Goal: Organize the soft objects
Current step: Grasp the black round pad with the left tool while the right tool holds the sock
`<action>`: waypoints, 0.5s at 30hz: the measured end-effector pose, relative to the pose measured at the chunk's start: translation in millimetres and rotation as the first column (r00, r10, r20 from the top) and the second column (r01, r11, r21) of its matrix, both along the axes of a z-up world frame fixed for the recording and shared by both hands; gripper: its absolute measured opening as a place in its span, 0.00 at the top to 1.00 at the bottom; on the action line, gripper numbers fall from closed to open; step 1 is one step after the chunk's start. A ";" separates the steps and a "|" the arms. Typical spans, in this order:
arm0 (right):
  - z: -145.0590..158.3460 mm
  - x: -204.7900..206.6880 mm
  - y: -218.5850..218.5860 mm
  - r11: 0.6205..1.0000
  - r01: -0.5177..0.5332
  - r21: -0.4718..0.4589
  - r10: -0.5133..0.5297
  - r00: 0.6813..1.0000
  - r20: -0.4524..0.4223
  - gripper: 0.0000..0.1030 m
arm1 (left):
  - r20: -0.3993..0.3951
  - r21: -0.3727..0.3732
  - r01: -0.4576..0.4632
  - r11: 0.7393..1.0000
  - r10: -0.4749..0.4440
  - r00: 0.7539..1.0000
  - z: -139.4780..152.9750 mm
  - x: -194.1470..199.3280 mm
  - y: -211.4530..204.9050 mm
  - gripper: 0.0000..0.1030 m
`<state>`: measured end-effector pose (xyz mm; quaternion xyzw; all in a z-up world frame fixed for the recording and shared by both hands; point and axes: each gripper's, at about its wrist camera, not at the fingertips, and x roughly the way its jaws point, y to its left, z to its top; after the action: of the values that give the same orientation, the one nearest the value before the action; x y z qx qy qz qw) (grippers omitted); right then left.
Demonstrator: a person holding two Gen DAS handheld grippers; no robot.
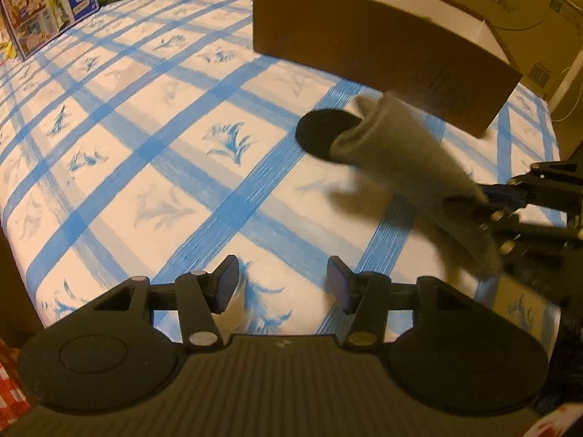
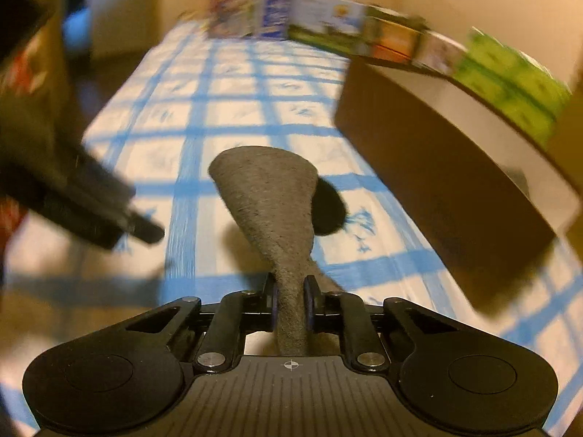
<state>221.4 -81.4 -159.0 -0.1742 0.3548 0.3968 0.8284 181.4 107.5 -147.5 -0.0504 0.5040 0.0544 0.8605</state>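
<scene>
Warm, yellowish indoor light on both my feeds, fairly dim. Left wrist view is mostly sharp, though the grey sock (image 1: 397, 153) smears with motion blur and throws a soft shadow on the checked cloth (image 1: 145, 138). Right wrist view is blurred throughout, worst at the bowed, dark fisheye edges.

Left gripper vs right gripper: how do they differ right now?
The left gripper stands open with nothing between its fingers; the right gripper is shut on the grey sock. The left gripper hangs over bare blue-checked cloth; the right gripper holds the sock lifted, with a black sock lying on the cloth behind it. Both are the same black two-finger build with blue pads, angled down at the cloth.
</scene>
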 end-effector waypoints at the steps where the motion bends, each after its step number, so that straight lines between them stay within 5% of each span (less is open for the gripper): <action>1: 5.4 4.8 -6.0 0.999 0.040 0.031 -0.039 0.999 -0.030 0.88 | 0.009 0.002 0.008 1.000 -0.008 1.000 1.9 2.2 -1.6 0.51; 7: 30.0 28.9 -39.2 0.947 0.275 0.164 -0.246 0.953 -0.176 0.89 | 0.051 0.020 0.074 0.997 -0.075 0.996 7.6 23.9 -14.8 0.49; 15: 25.2 59.4 -41.7 0.916 0.376 0.139 -0.331 0.905 -0.268 0.89 | 0.076 0.041 0.141 0.989 -0.143 0.987 1.0 63.6 -30.7 0.46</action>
<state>280.7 -123.2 -133.8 0.0209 0.4387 0.2890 0.8506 245.0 76.8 -146.5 -0.0012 0.4708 -0.0002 0.8822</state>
